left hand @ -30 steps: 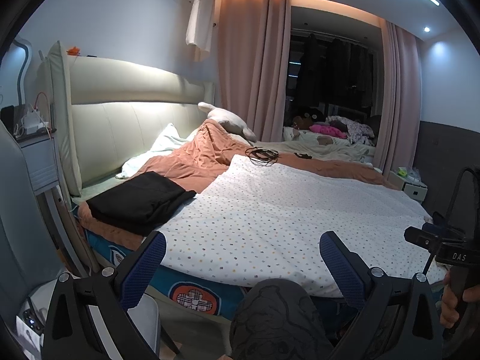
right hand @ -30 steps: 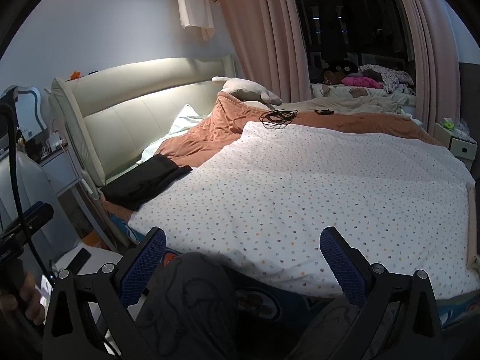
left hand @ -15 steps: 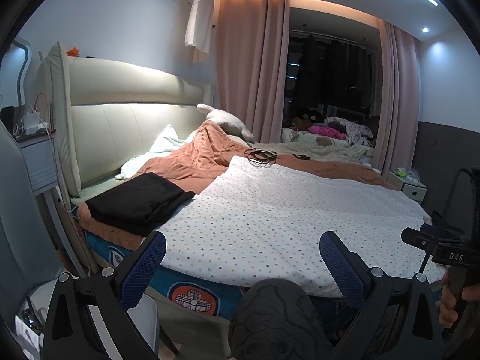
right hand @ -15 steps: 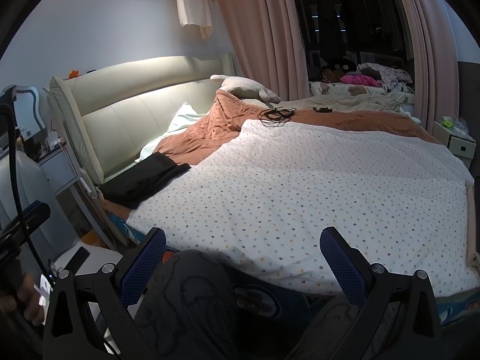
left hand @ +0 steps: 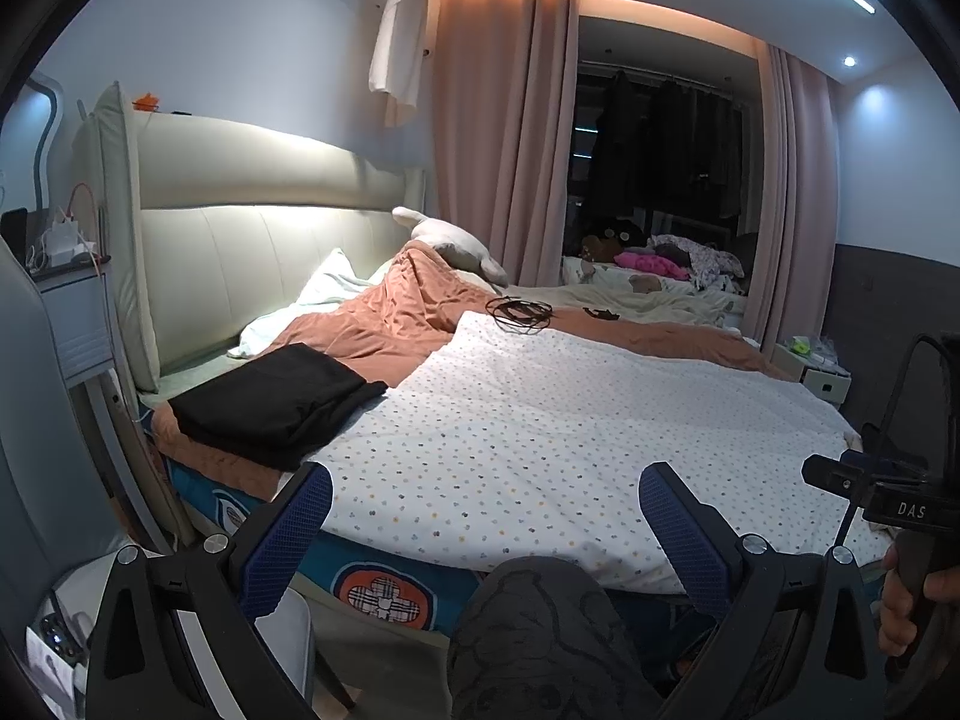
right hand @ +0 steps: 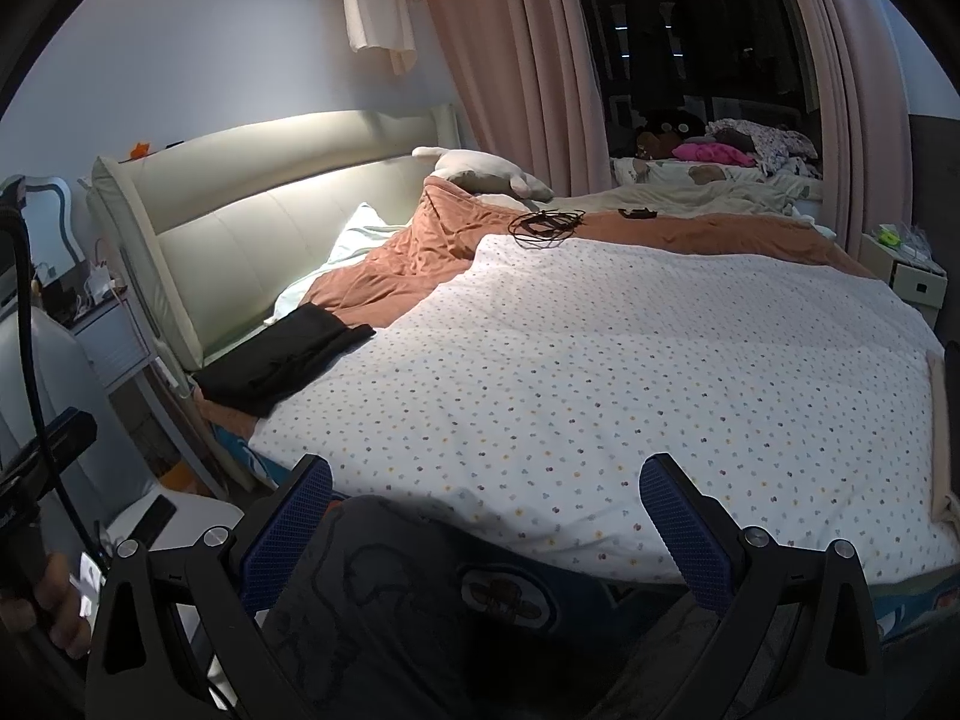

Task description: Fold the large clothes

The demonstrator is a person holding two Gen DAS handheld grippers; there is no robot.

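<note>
the black folded garment (left hand: pixel 270 405) lies at the head end of the bed (left hand: pixel 384 576), on the orange blanket (left hand: pixel 384 336) just beside the edge of the dotted white quilt (left hand: pixel 540 438), below the padded headboard (left hand: pixel 252 252). from both cameras it sits ahead and off to the left, so it is the left gripper (left hand: pixel 483 534) that looks nearer to it; the right gripper (right hand: pixel 486 531) faces the middle of the quilt and has the garment further off to its left (right hand: pixel 285 360). both grippers are held back from the bed edge above the person's knees, jaws spread wide, nothing between them. the garment's long axis seems to run slantwise from the near bed edge up toward the headboard, its near end at the mattress corner. my guess is that the next move calls for a reach forward and leftward, the left gripper taking the near corner first. a coil of black cable (left hand: pixel 519 313) lies further up the quilt, well apart from the garment and out of the way
</note>
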